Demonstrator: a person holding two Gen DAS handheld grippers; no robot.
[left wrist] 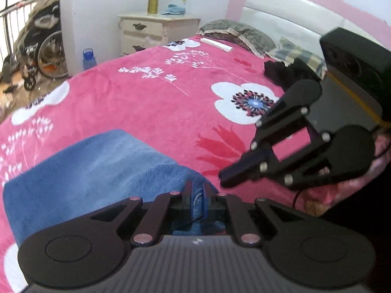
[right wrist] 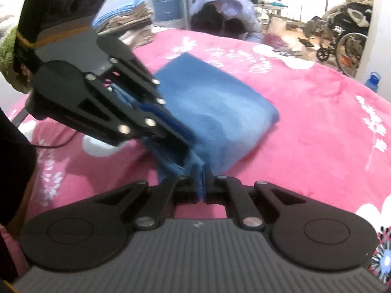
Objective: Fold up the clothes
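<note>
A folded blue towel (left wrist: 92, 171) (right wrist: 215, 112) lies on the pink flowered blanket (left wrist: 171, 102) (right wrist: 305, 127) that covers the bed. My left gripper (left wrist: 198, 195) (right wrist: 180, 146) is shut on the towel's near corner, with blue cloth bunched between its pads. Close beside it, my right gripper (right wrist: 201, 180) (left wrist: 223, 179) is shut on the same near edge, and a strip of blue cloth runs into its fingers. Both grippers sit low over the blanket, almost touching each other. The part of the towel's edge under the left gripper is hidden in the right wrist view.
A cream nightstand (left wrist: 146, 31) with a yellow bottle (left wrist: 153, 0) stands past the bed. Pillows (left wrist: 239, 34) and a dark garment (left wrist: 286, 70) lie near the headboard. Stacked folded cloths (right wrist: 127, 24) and a person in a lilac hood (right wrist: 227, 17) are at the far side. A wheelchair (right wrist: 347, 44) stands on the floor.
</note>
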